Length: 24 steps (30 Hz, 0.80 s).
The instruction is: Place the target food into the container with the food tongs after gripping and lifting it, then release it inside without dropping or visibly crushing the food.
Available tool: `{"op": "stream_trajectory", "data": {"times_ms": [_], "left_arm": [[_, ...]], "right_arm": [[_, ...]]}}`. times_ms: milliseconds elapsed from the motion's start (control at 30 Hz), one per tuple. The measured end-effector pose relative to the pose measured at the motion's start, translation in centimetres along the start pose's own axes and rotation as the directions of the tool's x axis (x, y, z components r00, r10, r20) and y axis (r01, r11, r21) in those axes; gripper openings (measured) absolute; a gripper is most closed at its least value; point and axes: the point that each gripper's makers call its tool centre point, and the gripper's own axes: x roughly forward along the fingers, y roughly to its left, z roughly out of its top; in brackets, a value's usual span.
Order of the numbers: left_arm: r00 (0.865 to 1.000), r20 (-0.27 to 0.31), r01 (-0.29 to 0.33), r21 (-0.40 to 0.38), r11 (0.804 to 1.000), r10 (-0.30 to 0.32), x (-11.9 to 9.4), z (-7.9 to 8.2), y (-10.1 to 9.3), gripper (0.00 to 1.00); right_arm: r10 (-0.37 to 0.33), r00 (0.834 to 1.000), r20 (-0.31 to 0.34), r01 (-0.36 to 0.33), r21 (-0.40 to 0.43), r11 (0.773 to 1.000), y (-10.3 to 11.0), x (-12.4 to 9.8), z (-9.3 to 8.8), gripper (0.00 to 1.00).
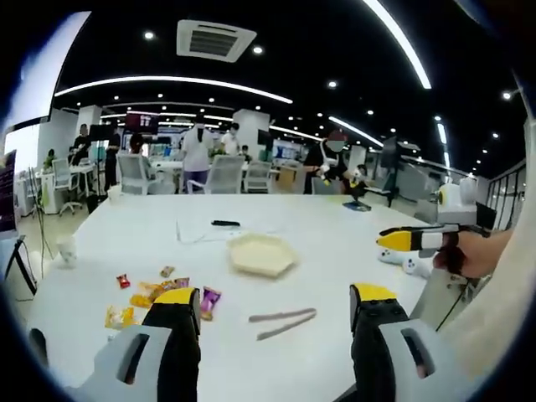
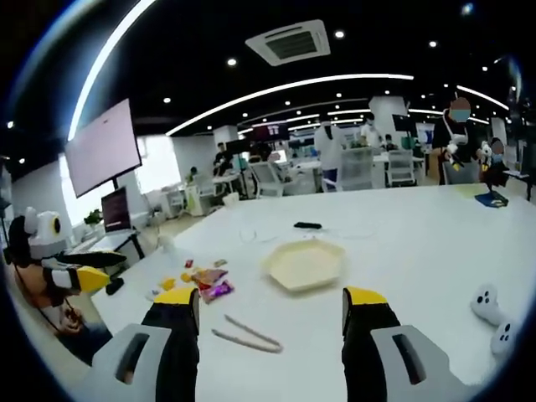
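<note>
Both my claws, left [image 1: 276, 314] and right [image 2: 270, 318], are spread wide with nothing in them above the counter [image 2: 402, 243], tongs [image 2: 247, 335] flat near the snacks [image 2: 205, 280] beside the tray [image 2: 303, 264], so a clumsy grab could knock them away

Both views look from above the near edge of a white table [image 1: 335, 226], facing across it toward an office. They share the tray [image 1: 261, 254], tongs [image 1: 283, 322] and snack packets [image 1: 159, 295], all fairly near.
</note>
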Motion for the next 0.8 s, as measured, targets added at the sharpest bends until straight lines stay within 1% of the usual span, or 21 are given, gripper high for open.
{"op": "stream_trajectory", "data": {"times_ms": [167, 433, 800], "left_arm": [[1.000, -0.012, 0.012, 0.002, 1.000, -0.012, 0.4, -0.3, -0.1, 0.72], [0.998, -0.051, 0.034, 0.007, 0.999, -0.034, 1.0, -0.9, -0.6, 0.68], [0.996, -0.076, 0.057, 0.018, 0.998, -0.056, 1.9, -1.6, -1.3, 0.67]], "right_arm": [[0.000, 1.000, -0.005, 0.000, 0.013, 1.000, -0.1, -0.2, -0.4, 0.70], [0.000, 1.000, -0.011, 0.000, 0.028, 1.000, 0.0, -0.7, -0.8, 0.70], [-0.003, 1.000, -0.021, 0.003, 0.033, 0.999, -0.1, -1.4, -1.3, 0.70]]}}
